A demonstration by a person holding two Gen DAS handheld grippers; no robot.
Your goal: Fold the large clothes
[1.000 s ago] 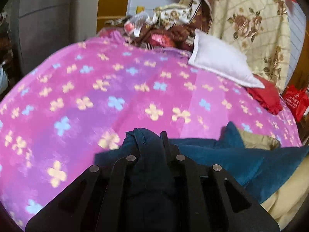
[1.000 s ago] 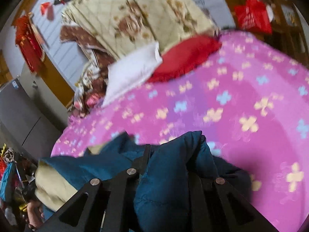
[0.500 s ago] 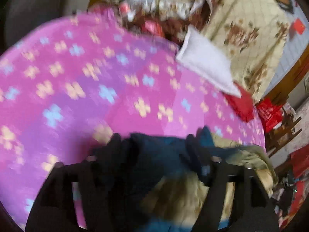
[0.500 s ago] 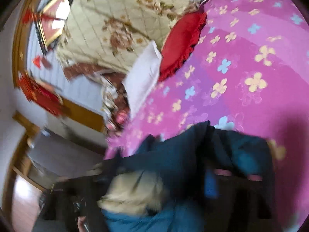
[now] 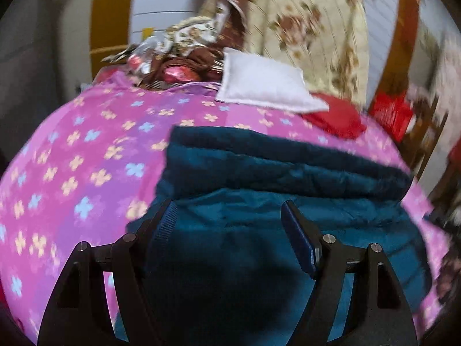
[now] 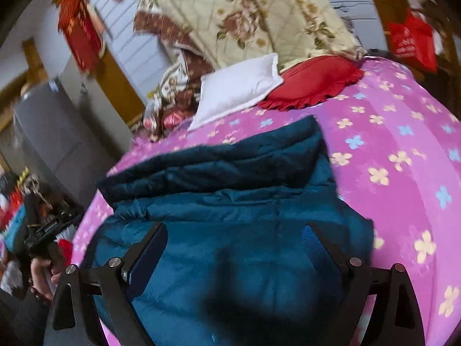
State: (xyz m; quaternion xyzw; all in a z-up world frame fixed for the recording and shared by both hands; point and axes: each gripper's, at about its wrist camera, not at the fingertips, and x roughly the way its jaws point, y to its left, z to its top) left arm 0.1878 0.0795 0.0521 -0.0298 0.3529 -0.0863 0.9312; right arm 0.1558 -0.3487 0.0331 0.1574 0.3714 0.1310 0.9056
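The puffy dark teal quilted coat [image 5: 273,201] lies folded on the pink flowered blanket [image 5: 86,158]. Both the left gripper [image 5: 227,225] and right gripper [image 6: 234,239] are wide open, holding nothing. Pat the coat flat next, I think.

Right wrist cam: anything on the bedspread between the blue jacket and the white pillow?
Nothing: only bare pink flowered bedspread lies between the blue jacket and the white pillow. The left wrist view shows that gap bare too.
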